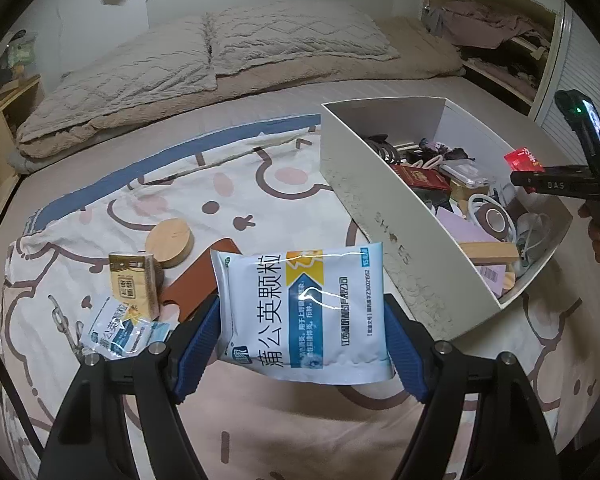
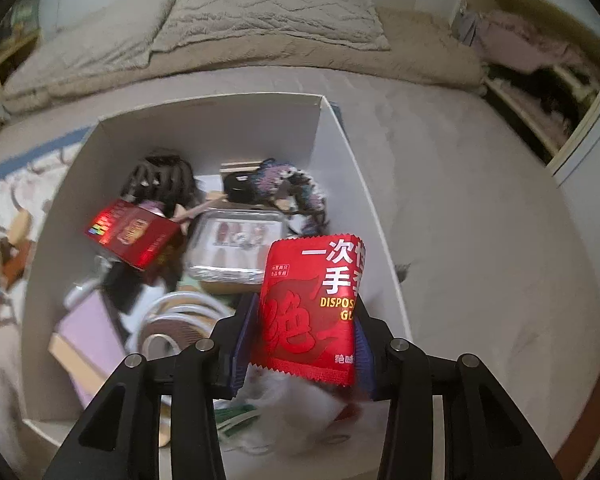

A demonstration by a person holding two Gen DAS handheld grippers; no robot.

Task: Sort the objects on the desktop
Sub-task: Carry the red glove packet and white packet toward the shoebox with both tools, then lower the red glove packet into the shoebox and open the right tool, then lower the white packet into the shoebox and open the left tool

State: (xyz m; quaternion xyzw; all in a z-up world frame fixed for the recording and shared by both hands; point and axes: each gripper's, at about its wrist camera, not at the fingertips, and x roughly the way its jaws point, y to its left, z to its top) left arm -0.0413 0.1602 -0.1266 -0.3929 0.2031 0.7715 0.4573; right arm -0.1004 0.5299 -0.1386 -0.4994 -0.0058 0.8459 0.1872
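My left gripper (image 1: 302,332) is shut on a white and blue medicine sachet (image 1: 300,312) and holds it above the patterned sheet, left of the white box (image 1: 396,248). My right gripper (image 2: 304,328) is shut on a red disposable-glove packet (image 2: 312,304) and holds it over the white box (image 2: 340,148). The right gripper with the red packet (image 1: 522,160) also shows in the left wrist view, over the box's far side. The box holds several items, among them a red booklet (image 2: 136,236) and a clear case (image 2: 236,248).
On the sheet left of my left gripper lie a second sachet (image 1: 118,328), a small yellow box (image 1: 134,280), a round wooden lid (image 1: 170,242), a brown flat piece (image 1: 198,280) and a chain (image 1: 62,320). Pillows (image 1: 220,52) lie behind; shelves stand at the right.
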